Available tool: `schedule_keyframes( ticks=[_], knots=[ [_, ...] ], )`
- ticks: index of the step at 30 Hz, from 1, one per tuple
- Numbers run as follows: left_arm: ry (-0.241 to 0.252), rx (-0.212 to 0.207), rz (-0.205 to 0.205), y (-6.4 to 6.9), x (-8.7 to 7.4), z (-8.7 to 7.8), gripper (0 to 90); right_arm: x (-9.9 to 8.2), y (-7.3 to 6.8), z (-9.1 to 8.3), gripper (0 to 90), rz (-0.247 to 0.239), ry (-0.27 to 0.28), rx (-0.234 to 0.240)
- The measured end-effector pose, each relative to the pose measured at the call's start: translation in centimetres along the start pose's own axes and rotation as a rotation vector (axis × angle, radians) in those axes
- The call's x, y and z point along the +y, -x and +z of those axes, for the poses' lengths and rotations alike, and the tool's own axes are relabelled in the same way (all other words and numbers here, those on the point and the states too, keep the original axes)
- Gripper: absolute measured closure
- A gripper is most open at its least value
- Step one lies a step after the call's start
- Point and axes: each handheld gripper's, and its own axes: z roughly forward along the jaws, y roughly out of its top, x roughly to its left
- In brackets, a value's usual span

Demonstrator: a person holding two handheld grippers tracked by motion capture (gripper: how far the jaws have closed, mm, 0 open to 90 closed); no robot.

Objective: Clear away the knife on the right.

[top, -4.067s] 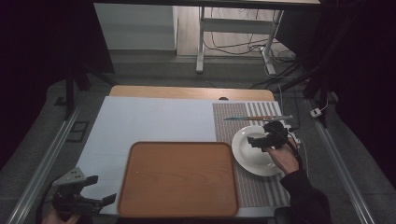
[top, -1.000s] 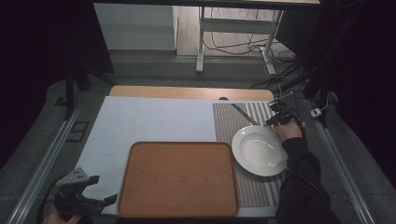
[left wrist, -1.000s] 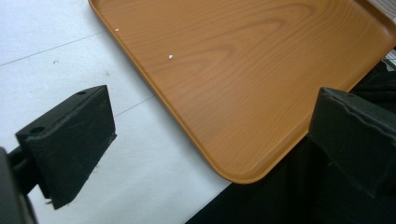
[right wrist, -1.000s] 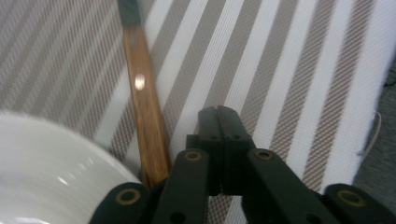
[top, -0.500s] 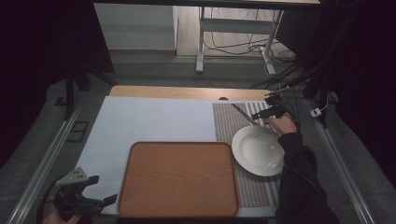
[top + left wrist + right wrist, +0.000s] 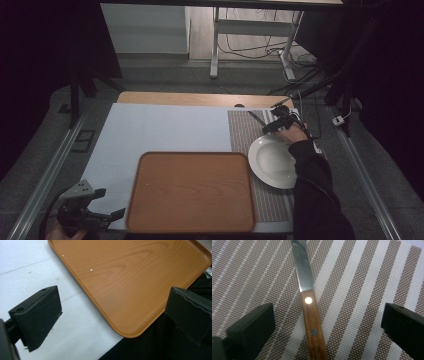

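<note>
**Right gripper leaves the plate and hangs over the knife**

Four seconds back the right gripper (image 6: 274, 123) sat over the white plate (image 6: 274, 161); since then it has travelled to the far end of the striped placemat (image 6: 243, 131), and the plate now lies bare on the mat, nearer the person than the gripper. The left gripper (image 6: 111, 203) has hardly shifted from its spot at the near left corner of the table.

In the right gripper view the two black jaws stand wide apart, one at each lower corner, with nothing between them but the knife (image 6: 308, 300) lying flat on the brown-and-white weave. Its wooden handle, set with two rivets, runs up from the bottom edge midway between the jaws, touching neither, and the steel blade carries on toward the top of the view. In the high view the knife (image 6: 256, 118) shows as a thin dark line just left of the gripper, beyond the plate's far rim.

In the left gripper view the jaws are likewise spread wide and empty. Between them lie the pale table cover (image 6: 37, 267) and the rounded near corner of the wooden tray (image 6: 130, 280). In the high view the tray (image 6: 190, 192) sits empty at the table's near middle, its right edge on the placemat and just beside the plate.
</note>
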Motion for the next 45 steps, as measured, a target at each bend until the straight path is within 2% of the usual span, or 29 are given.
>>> schedule_keyframes(
  ticks=[2,3,4,5,6,7,8,9,10,14,15,21,23,29,34,40,45],
  knots=[
    [0.0,-0.001,0.0,0.0,0.0,0.0,0.7,0.0,0.1,0.1,9.0,0.001,-0.002,0.011],
    [-0.001,-0.001,0.0,0.0,0.0,0.0,0.7,-0.1,0.2,-0.1,17.5,0.0,0.011,0.029],
    [-0.001,0.0,0.0,0.0,0.0,0.0,0.7,-0.1,0.2,-0.2,17.5,-0.006,0.015,0.03],
    [-0.001,0.0,0.0,0.0,0.0,0.0,0.7,0.0,0.1,-0.4,29.8,-0.019,0.02,0.037],
    [-0.001,0.0,0.0,0.0,0.0,0.0,0.7,0.0,0.1,-0.4,29.8,-0.019,0.02,0.037],
    [-0.001,0.0,0.0,0.0,0.0,0.0,0.7,0.0,0.1,-0.5,35.2,-0.033,0.018,0.048],
    [-0.002,0.0,0.0,0.0,0.0,0.0,0.7,0.0,0.0,-0.6,41.7,-0.045,0.02,0.048],
    [-0.002,0.0,0.0,0.0,0.0,0.0,0.7,0.1,-0.2,-0.8,53.1,-0.072,0.019,0.068],
    [-0.002,0.0,0.0,0.0,0.0,0.0,0.7,0.1,-0.2,-0.8,53.1,-0.072,0.019,0.068],
    [-0.002,0.0,0.0,0.0,0.0,0.0,0.8,0.3,-0.6,-0.9,74.7,-0.102,0.009,0.092],
    [-0.002,0.0,0.0,0.0,0.0,0.0,0.8,0.3,-0.8,-0.9,76.7,-0.113,0.006,0.084],
    [-0.002,0.001,0.001,0.0,0.0,0.0,0.8,0.3,-0.5,-0.9,77.2,-0.101,0.008,0.097],
    [-0.002,0.0,0.0,0.0,0.0,0.0,0.8,0.2,-0.2,-1.2,77.4,-0.104,0.022,0.072],
    [-0.003,0.002,0.0,0.0,0.0,0.0,0.8,-0.1,0.8,-2.1,77.4,-0.095,0.06,0.047],
    [-0.002,0.001,0.001,0.0,0.0,0.0,0.9,-0.6,2.0,-2.9,77.3,-0.076,0.067,0.024],
    [-0.001,0.001,-0.001,0.0,0.0,0.0,0.9,-1.2,3.4,-4.1,77.3,-0.019,0.096,0.028],
    [-0.001,0.001,-0.002,0.0,0.0,0.0,0.8,-1.6,3.6,-5.4,77.3,0.025,0.117,0.04]
  ],
)
